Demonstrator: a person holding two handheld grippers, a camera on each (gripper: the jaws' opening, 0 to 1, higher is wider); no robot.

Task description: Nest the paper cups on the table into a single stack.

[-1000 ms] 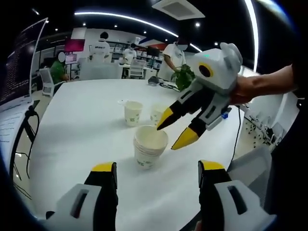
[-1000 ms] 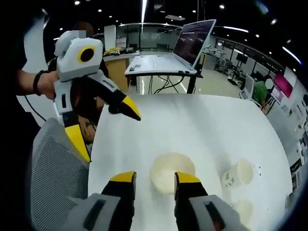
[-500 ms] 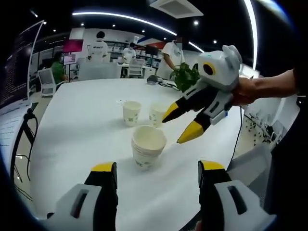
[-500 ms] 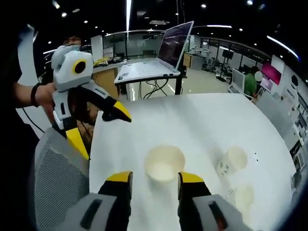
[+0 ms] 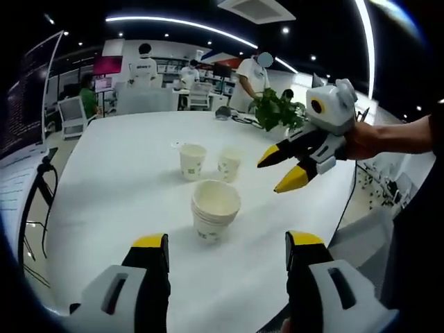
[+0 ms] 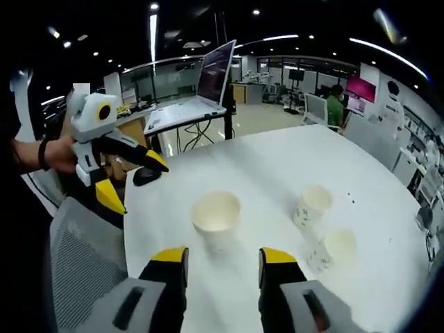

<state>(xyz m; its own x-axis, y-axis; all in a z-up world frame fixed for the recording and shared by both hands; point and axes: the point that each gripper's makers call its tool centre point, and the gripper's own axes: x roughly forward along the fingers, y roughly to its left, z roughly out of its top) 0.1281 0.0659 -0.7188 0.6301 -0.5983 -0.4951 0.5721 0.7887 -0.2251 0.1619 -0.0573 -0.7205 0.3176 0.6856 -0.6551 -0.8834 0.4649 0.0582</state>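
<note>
On the white table (image 5: 104, 180) there is a small stack of paper cups (image 5: 215, 210), already nested one inside another, standing upright in the middle. Two single cups are still left alone. In the left gripper view they stand farther away than the stack: the left single cup (image 5: 192, 161) and the right single cup (image 5: 229, 165) are near each other but not touching. In the right gripper view the stack (image 6: 216, 216) is just ahead, and the two single cups sit off to the right, well apart from it. The left gripper (image 5: 225, 251) is wide open and holds nothing; it hangs near the stack, with the stack just beyond its jaws. The right gripper (image 6: 222, 258) is part way open and holds nothing too. In the left gripper view the right gripper (image 5: 288, 168) is up in the air to the right of the cups, with its yellow tips pointing at them. So I think the step now is going for the next cup, with both grippers empty. The next move, I think, is to bring one gripper down around a single cup, close gently on its rim so the paper does not squash, lift it, and drop it straight into the stack. The stack may tip if it is pushed from the side.
</note>
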